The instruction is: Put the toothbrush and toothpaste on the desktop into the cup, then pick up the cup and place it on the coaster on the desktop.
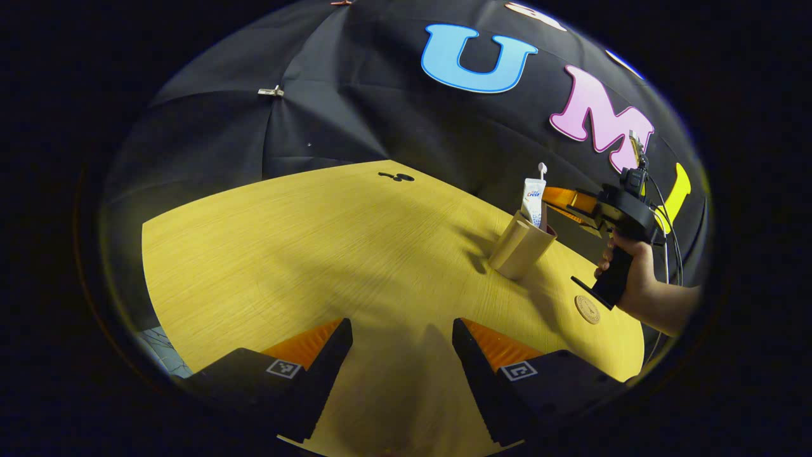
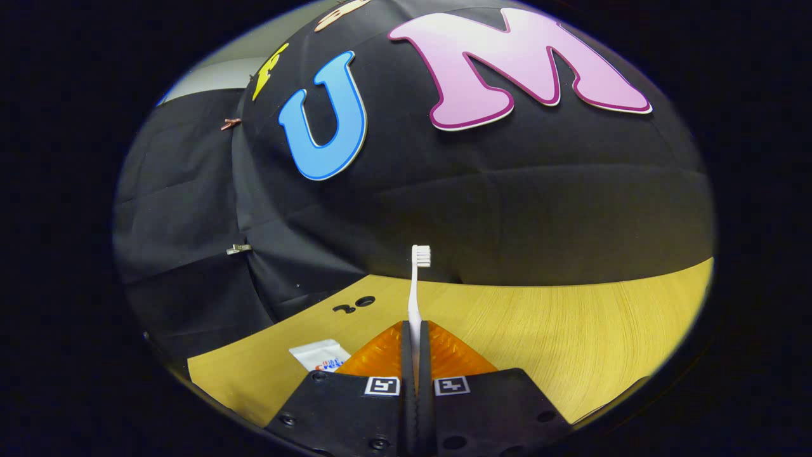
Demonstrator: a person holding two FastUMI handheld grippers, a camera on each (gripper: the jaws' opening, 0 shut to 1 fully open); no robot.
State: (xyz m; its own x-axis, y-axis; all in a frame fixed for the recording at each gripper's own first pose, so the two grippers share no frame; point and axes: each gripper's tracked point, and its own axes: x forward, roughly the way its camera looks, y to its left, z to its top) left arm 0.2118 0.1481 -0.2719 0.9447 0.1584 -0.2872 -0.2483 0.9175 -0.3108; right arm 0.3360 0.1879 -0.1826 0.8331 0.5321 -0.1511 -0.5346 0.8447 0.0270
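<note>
Toothbrush (image 2: 415,298) stands upright, pinched by its handle in the right tool (image 2: 417,343), held over the cup (image 1: 520,247), where the toothpaste (image 1: 533,200) sits. Coaster (image 1: 587,309) lies just beside the cup on the desk (image 1: 304,254). Left tool (image 1: 402,343) hangs spread wide, holding nothing.

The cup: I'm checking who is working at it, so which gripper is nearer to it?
Right. The right gripper sits just above the cup, holding the toothbrush. The left gripper is back across the desktop, jaws open.
</note>
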